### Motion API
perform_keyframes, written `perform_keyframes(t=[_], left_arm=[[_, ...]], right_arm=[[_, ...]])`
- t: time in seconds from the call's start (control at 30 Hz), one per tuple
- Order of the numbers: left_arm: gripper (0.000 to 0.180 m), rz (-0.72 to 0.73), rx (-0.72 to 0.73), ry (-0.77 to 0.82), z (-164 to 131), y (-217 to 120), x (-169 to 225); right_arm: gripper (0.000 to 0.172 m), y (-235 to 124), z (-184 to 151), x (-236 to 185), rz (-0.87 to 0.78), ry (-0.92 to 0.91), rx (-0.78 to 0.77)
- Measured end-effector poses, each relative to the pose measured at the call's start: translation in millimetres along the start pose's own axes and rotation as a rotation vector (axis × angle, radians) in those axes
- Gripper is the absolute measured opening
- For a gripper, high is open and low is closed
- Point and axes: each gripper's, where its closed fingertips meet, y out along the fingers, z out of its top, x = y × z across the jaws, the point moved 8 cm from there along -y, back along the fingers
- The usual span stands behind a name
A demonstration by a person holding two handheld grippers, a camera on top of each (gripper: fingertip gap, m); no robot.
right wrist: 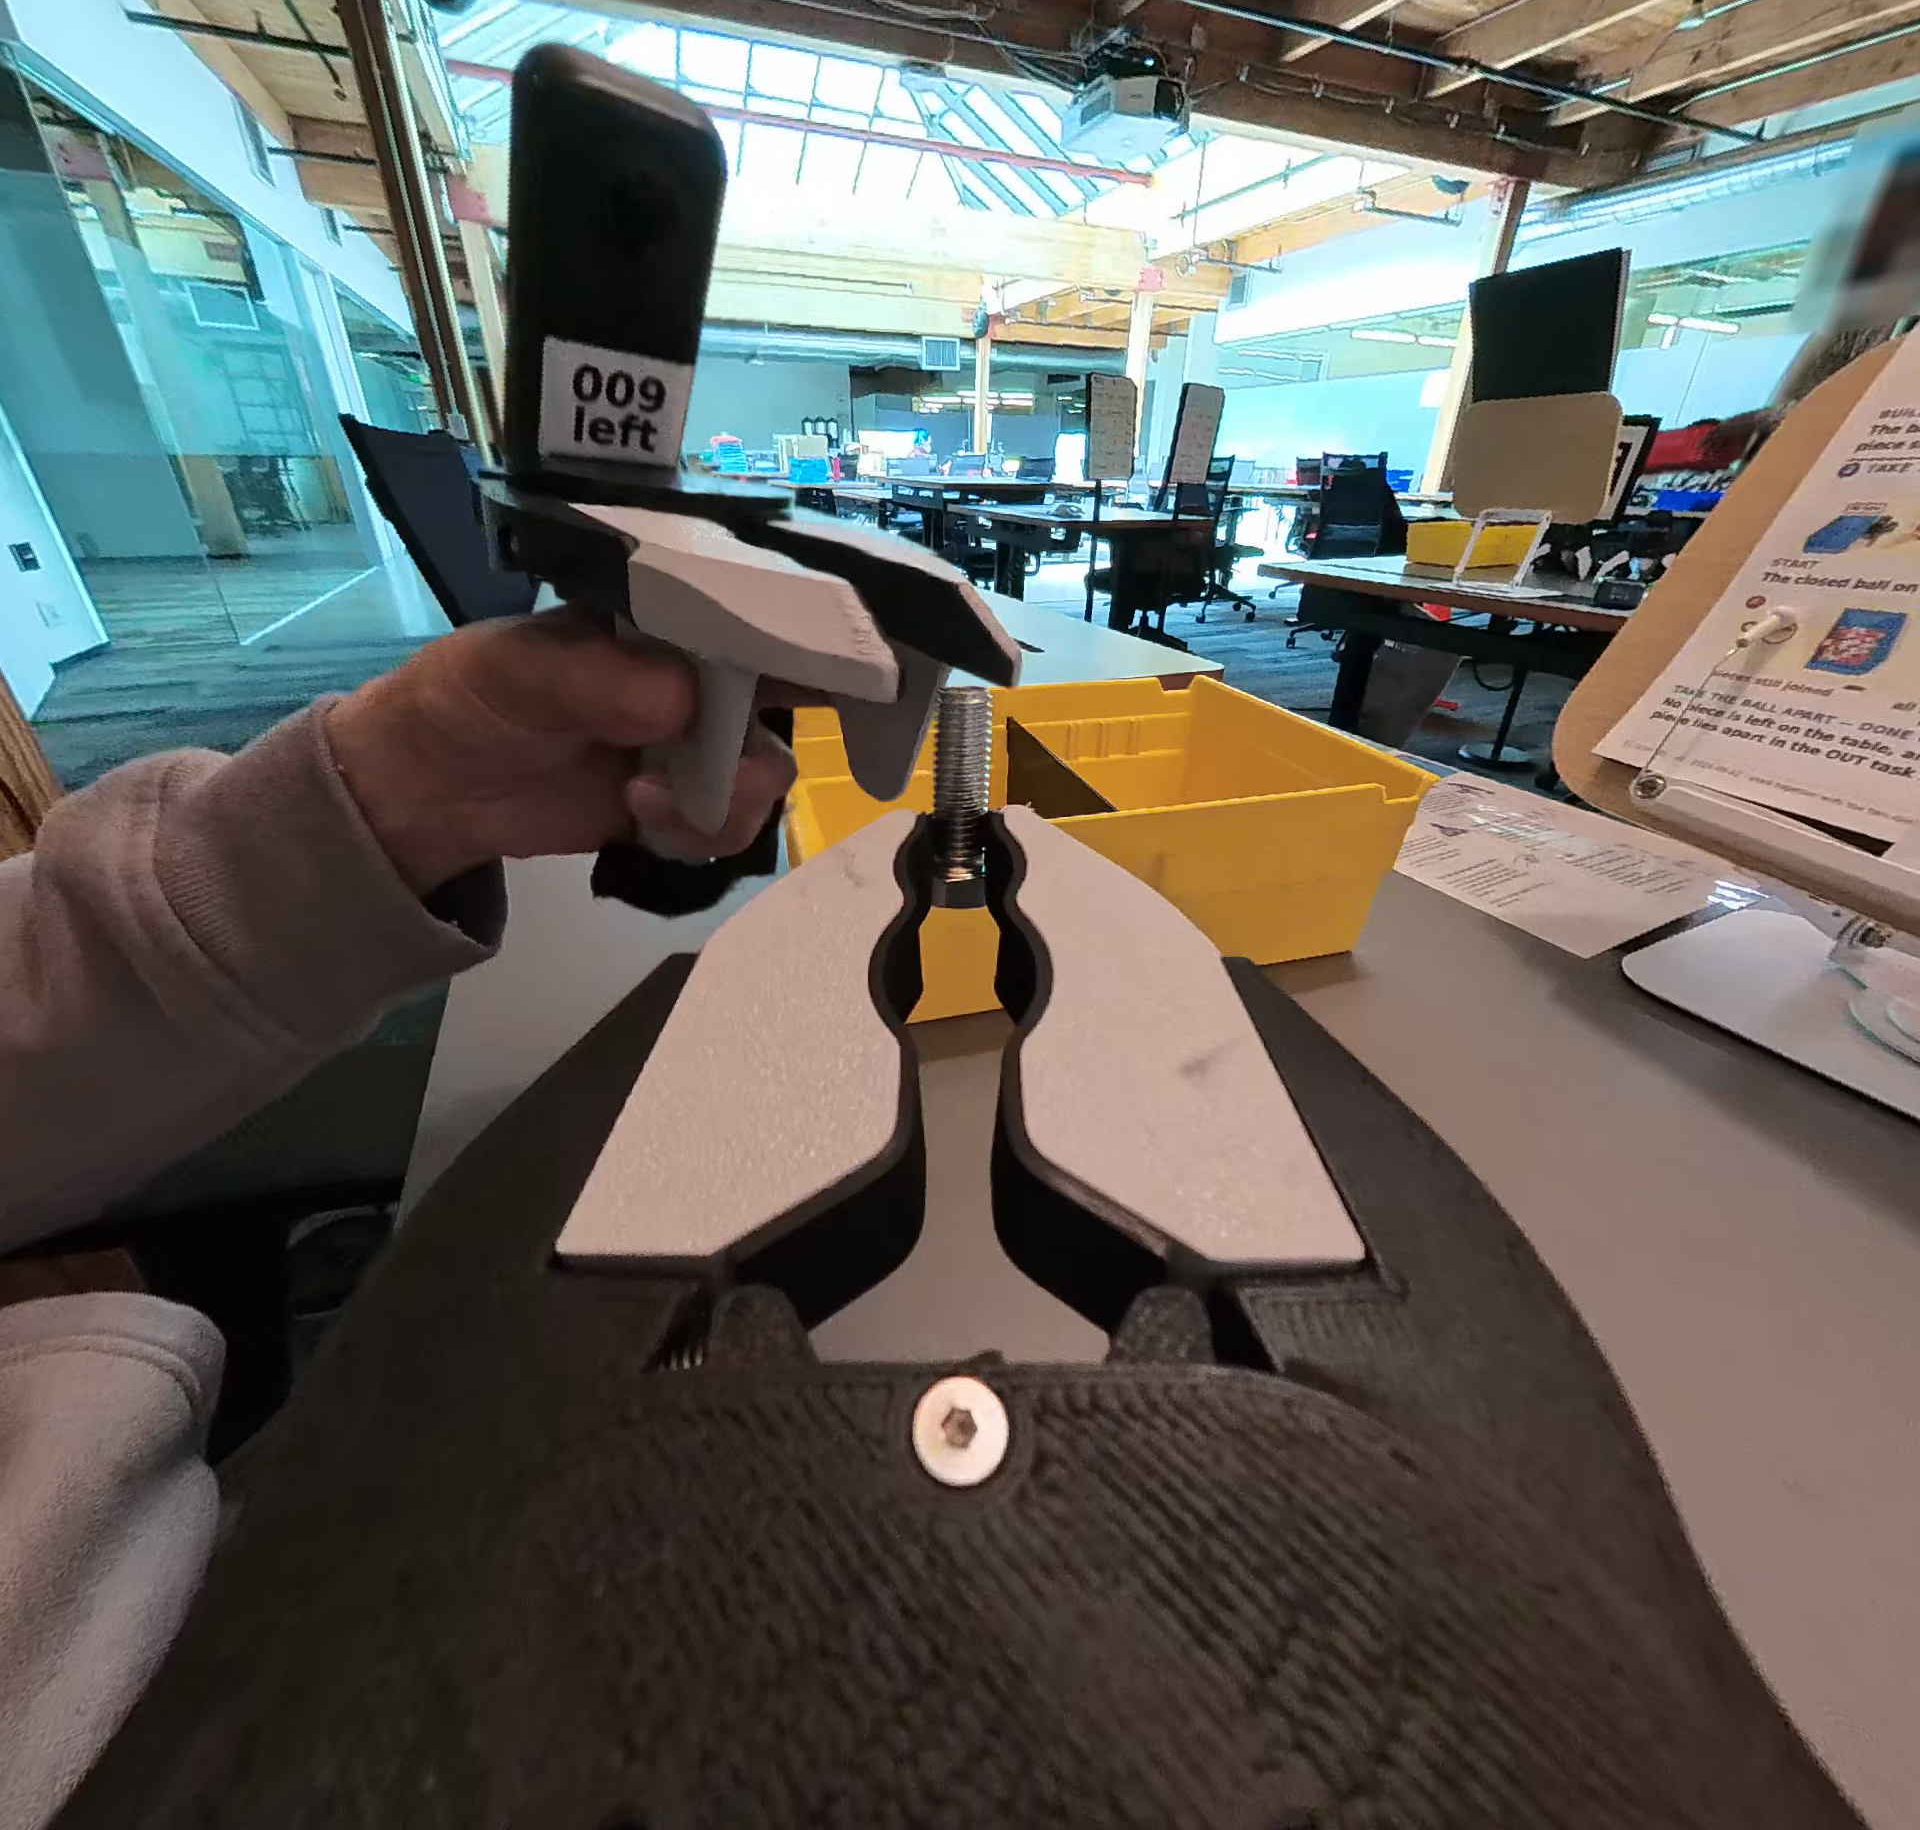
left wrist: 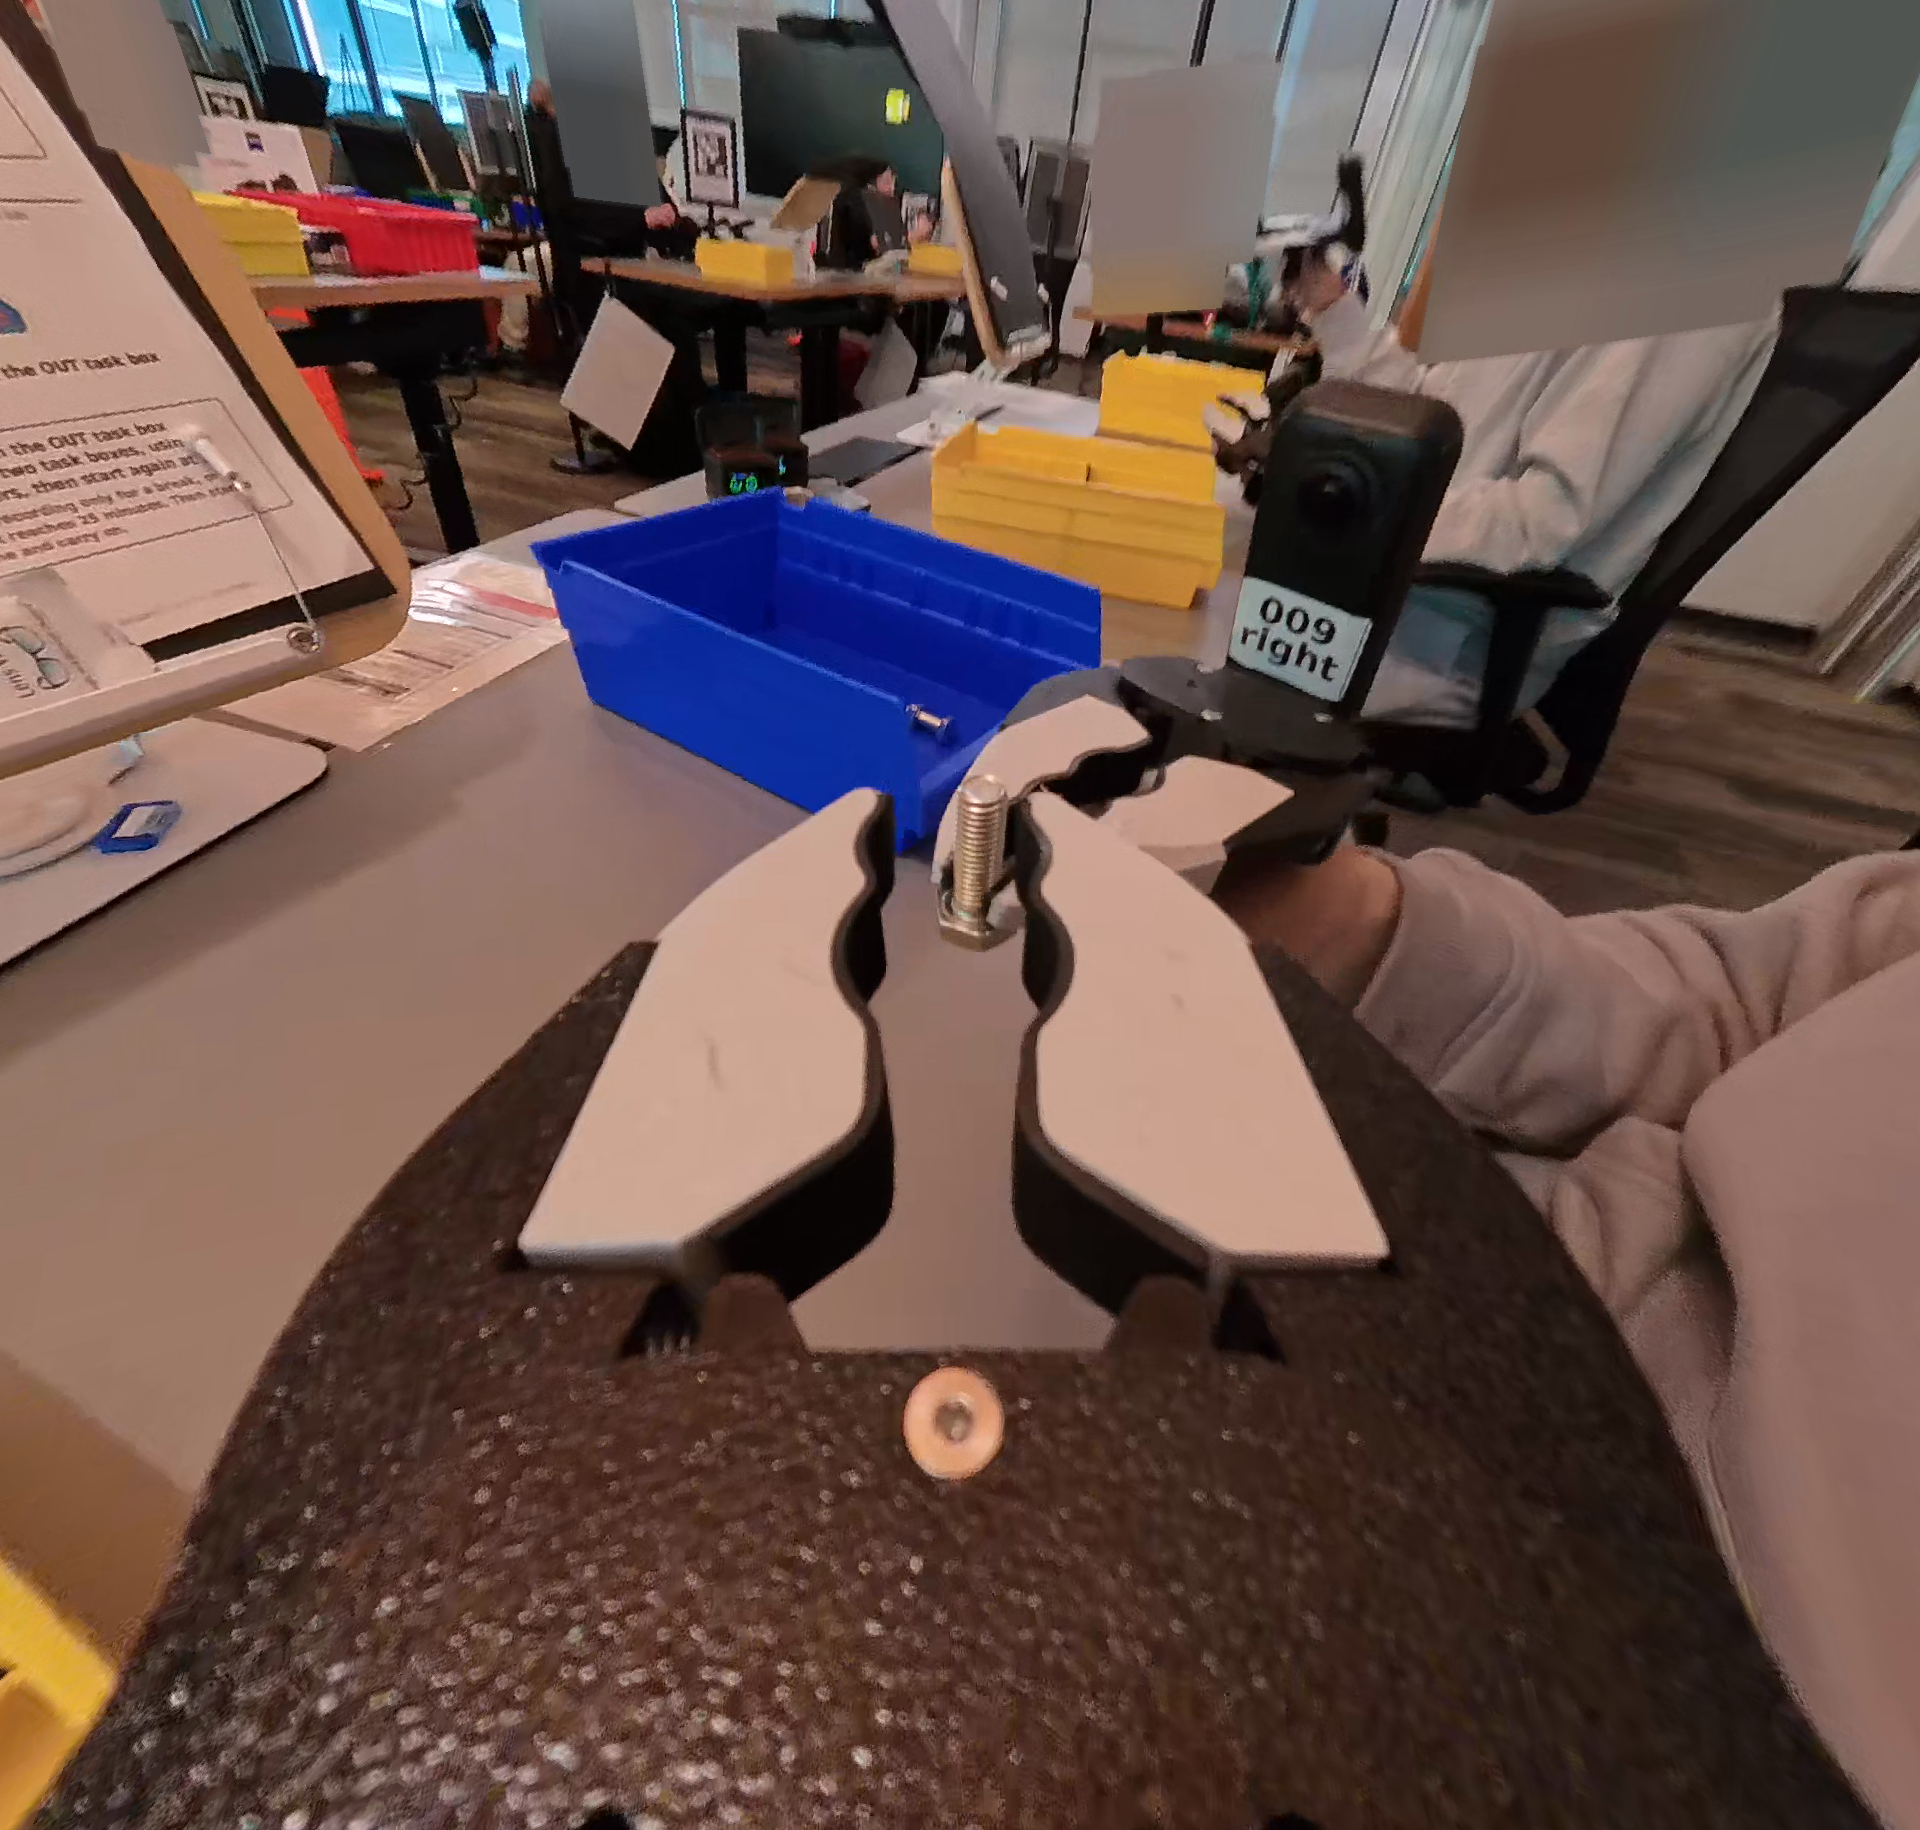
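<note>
Grey tabletop (left wrist: 312, 949) fills the foreground of a big open office with timber ceiling beams, skylights, rows of desks and black chairs; a tilted instruction board (left wrist: 156, 450) on a white stand sits at the table's edge, printed sheets (right wrist: 1558, 876) lying beside it.

A silver threaded bolt (right wrist: 961, 772) with a square nut (left wrist: 971, 916) at its lower end stands upright above the table, in front of the blue bin. The right gripper (right wrist: 958, 850) pinches its lower part, both fingertips pressed against it. The left gripper (left wrist: 956, 824) is spread — the bolt stands between its fingers, close to the right-hand one, clear of the other.

A blue bin (left wrist: 727, 658) sits just beyond, with one small metal piece (left wrist: 928, 718) inside near its front wall. A yellow bin (right wrist: 1247, 824) with a black divider (right wrist: 1049, 778) shows nothing in the parts seen — more yellow bins (left wrist: 1070, 523) are stacked farther back.
</note>
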Motion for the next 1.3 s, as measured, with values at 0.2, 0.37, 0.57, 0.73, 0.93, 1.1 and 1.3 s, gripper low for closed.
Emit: perform_keyframes(t=[0.2,0.37,0.57,0.73,0.93,1.1,1.3], left_arm=[[0.016,0.016,-0.103,0.036,0.0,2.9,5.2],[0.009,-0.006,-0.121,0.057,-3.0,2.7,7.6],[0.009,-0.002,-0.104,0.051,-2.9,1.6,9.2],[0.009,-0.012,-0.112,0.032,-4.7,2.1,8.9],[0.009,0.003,-0.129,0.043,-6.7,3.6,9.4],[0.016,0.039,-0.091,0.021,0.4,-1.3,5.6],[0.024,0.456,-0.264,-0.017,12.4,-70.4,-44.8]], right_arm=[[0.009,3.3,-1.3,-6.4,-0.002,-0.058,-0.045],[0.009,4.6,-3.1,-8.6,0.000,-0.076,-0.066],[0.009,5.5,-4.4,-10.5,-0.003,-0.069,-0.022],[0.009,7.2,-7.6,-10.4,0.004,-0.068,-0.024],[0.009,8.4,-9.6,-9.9,-0.003,-0.079,-0.045],[0.009,7.6,-12.3,-4.7,-0.042,-0.041,-0.013],[0.009,-4.8,-31.7,23.1,-0.156,-0.022,0.032]])
